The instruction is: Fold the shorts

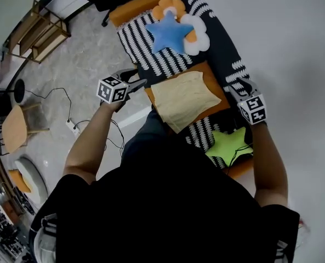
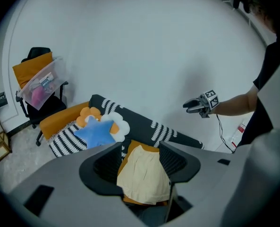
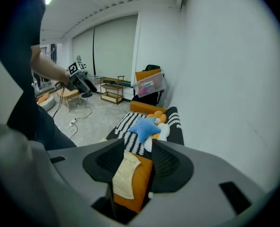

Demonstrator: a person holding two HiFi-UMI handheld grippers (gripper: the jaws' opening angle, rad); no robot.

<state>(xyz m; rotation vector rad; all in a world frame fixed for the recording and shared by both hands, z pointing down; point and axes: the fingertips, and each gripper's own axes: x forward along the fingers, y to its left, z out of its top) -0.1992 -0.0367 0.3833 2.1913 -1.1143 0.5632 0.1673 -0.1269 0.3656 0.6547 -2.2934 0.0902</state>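
Pale yellow shorts [image 1: 181,100] lie spread flat on an orange cushion [image 1: 221,100] of the low sofa, straight ahead of me. My left gripper [image 1: 139,84] hovers off the sofa's left edge, above the floor, apart from the shorts; its jaws are open and empty. My right gripper [image 1: 233,86] hangs over the sofa's dark back at the right of the shorts, also open and empty. In the left gripper view the shorts [image 2: 144,174] show beyond the open jaws and the right gripper [image 2: 192,106] floats before the wall. The right gripper view has the shorts [image 3: 123,176] below its jaws.
A blue star pillow [image 1: 167,32] and a flower pillow [image 1: 198,37] lie at the sofa's far end, a green star pillow [image 1: 228,144] at the near end. A white wall runs along the right. Cables and a power strip [image 1: 72,126] lie on the floor at the left.
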